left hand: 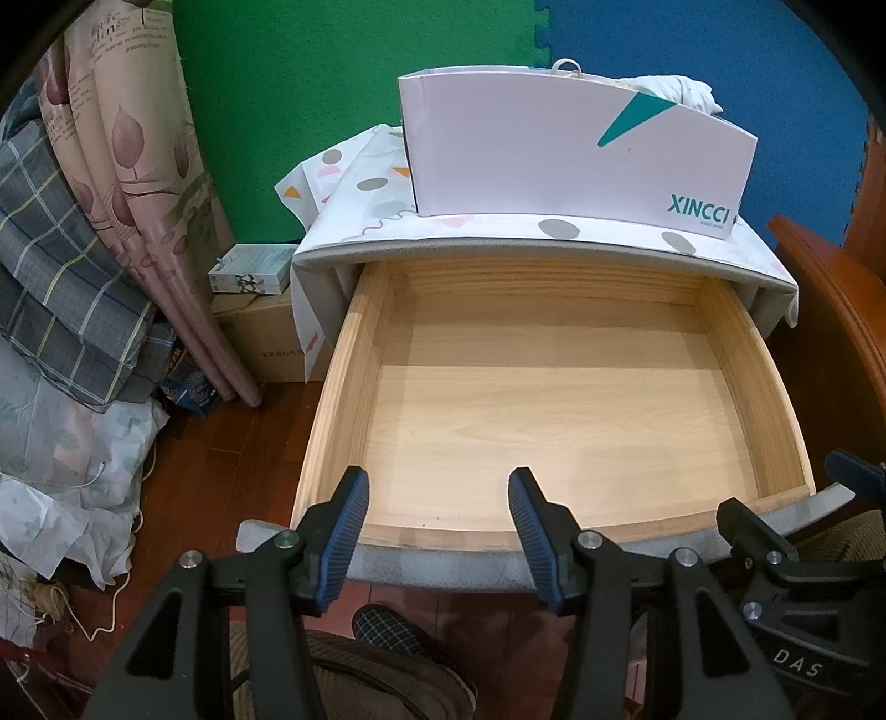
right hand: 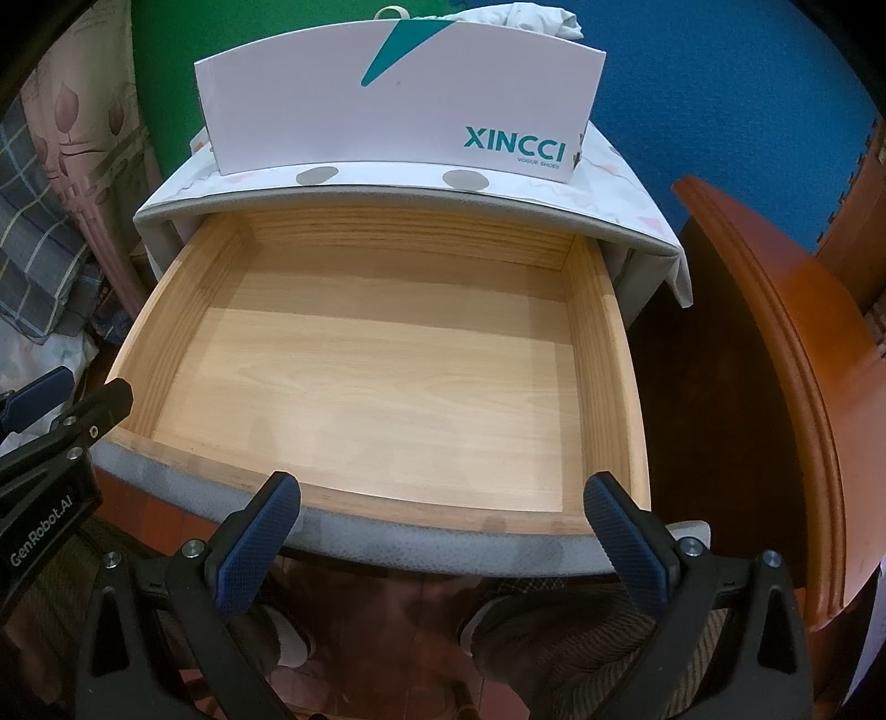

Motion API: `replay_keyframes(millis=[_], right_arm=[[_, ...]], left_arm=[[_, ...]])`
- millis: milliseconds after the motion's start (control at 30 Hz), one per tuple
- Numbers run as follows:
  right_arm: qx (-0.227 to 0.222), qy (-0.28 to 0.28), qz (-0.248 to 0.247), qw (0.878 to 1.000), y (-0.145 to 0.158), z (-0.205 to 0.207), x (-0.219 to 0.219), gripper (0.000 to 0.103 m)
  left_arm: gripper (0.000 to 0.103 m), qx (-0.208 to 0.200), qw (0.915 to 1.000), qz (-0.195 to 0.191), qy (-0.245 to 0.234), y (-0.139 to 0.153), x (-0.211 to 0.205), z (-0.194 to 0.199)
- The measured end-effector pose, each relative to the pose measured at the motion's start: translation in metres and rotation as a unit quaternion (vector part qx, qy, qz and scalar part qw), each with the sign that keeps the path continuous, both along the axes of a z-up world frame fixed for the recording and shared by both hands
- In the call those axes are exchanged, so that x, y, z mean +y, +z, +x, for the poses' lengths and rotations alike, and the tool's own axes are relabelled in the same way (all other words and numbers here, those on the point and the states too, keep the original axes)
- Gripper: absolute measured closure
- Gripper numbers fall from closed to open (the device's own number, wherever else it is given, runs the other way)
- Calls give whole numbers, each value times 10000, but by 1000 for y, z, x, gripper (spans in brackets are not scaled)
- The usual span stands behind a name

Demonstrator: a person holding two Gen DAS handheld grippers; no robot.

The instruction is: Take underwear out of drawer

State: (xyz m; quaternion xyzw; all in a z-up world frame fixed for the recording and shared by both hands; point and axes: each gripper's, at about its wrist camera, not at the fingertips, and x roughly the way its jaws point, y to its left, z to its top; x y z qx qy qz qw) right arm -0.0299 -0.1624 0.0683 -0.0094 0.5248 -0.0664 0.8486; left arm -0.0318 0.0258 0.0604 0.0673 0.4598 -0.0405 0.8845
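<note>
The pale wooden drawer (left hand: 343, 376) (right hand: 387, 387) stands pulled out, and only its bare bottom shows inside. A crumpled white cloth (left hand: 686, 91) (right hand: 542, 16) pokes out of the white XINCCI shoe box (left hand: 554, 155) (right hand: 387, 111) on top of the cabinet; I cannot tell what garment it is. My left gripper (left hand: 437, 482) hovers open over the drawer's front edge, nothing between its blue pads. Beside it, my right gripper (right hand: 443, 484) hangs over the same front edge, open wider and also holding nothing.
A patterned cloth (left hand: 365, 183) covers the cabinet top. Rolled mats (left hand: 138, 194), plaid bedding and cardboard boxes (left hand: 260, 332) crowd the floor to the left. An orange-brown wooden furniture edge (right hand: 775, 343) stands close on the right. The person's feet in slippers (left hand: 387, 626) show below the drawer front.
</note>
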Motion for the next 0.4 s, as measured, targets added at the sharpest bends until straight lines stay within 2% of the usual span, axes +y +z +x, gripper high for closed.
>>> replay_keyframes(millis=[400], right_arm=[[2,18,-16,10000,-2,-1,0,1]], left_arm=[[49,-6,10000,17,-34,0,0,0]])
